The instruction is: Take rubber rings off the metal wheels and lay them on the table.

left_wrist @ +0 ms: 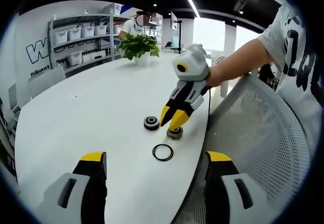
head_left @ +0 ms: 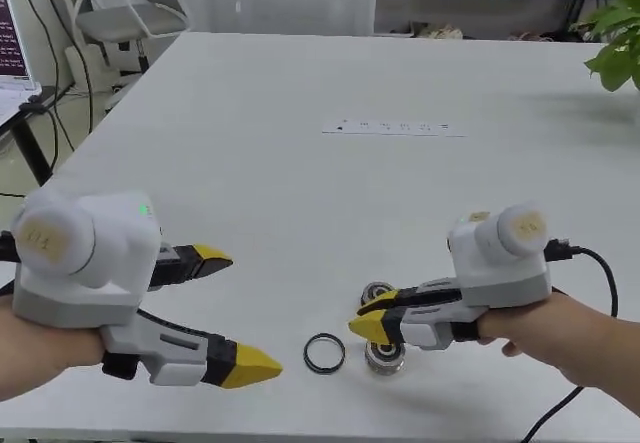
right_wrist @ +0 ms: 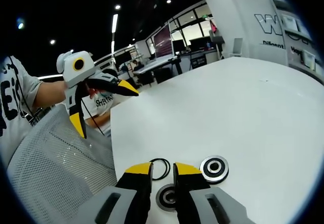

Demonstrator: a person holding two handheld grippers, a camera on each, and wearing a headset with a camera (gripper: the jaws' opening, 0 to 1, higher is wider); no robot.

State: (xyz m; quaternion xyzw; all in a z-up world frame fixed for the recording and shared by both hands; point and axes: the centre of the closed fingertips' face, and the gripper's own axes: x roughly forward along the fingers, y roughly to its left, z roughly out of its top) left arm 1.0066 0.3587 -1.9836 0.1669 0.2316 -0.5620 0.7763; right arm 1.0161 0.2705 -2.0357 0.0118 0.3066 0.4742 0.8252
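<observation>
Desk [head_left: 300, 183] surface was white, and one black rubber ring [head_left: 324, 353] lay flat on it, loose, just beside the nearer wheel [head_left: 384, 357]. A second wheel [head_left: 377, 291] sat just behind, partly hidden by the right claw [head_left: 372, 317]. That claw's jaws were drawn close together with a narrow gap, tips down at the nearer wheel; whether they pinched anything could not be told. The left claw [head_left: 235, 311] was released, jaws spread wide, held above the desk to the left of the rubber ring and apart from it. In the left gripper view the rubber ring lay between that claw's tips and the two wheels.
</observation>
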